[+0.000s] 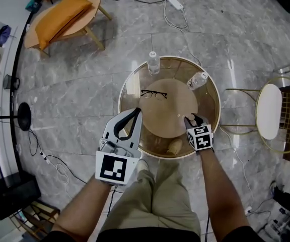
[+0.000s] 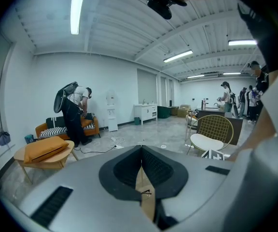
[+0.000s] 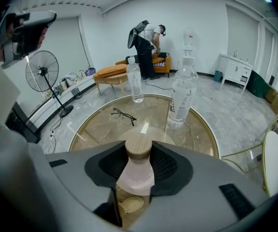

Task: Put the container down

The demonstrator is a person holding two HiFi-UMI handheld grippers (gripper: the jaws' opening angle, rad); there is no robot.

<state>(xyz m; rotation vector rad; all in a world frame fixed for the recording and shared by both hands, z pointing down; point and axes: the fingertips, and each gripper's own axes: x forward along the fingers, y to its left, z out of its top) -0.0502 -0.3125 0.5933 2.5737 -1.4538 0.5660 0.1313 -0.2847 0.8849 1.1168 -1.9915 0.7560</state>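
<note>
Two tools above a round glass tabletop (image 1: 125, 86) with a gold rim.

On the right: right tool (image 1: 193, 119) (image 3: 139, 154) over the near right edge of the tabletop. Jaws set wide, pads pressed on both sides of a pale pink container (image 3: 135, 174). Upright in the grip, with a round wooden lid (image 3: 138, 146) just past the jaw tips. Base hidden, so cannot tell whether touching the glass or clear of it.

On the left: left tool (image 1: 136, 111) (image 2: 141, 151) over the near left rim. Jaws closed tip to tip, nothing between them.

Farther out on the glass:
- Dark-framed eyeglasses (image 1: 153, 93) (image 3: 123, 115), left of the middle.
- One clear water bottle (image 1: 154, 62) (image 3: 135, 81), upright at the far rim.
- A second bottle (image 1: 197, 79) (image 3: 182, 93), upright toward the far right and well apart from the first.

Off to the right on the grey marble floor (image 1: 84, 95): a gold wire chair (image 1: 269, 111) with a white seat.
</note>
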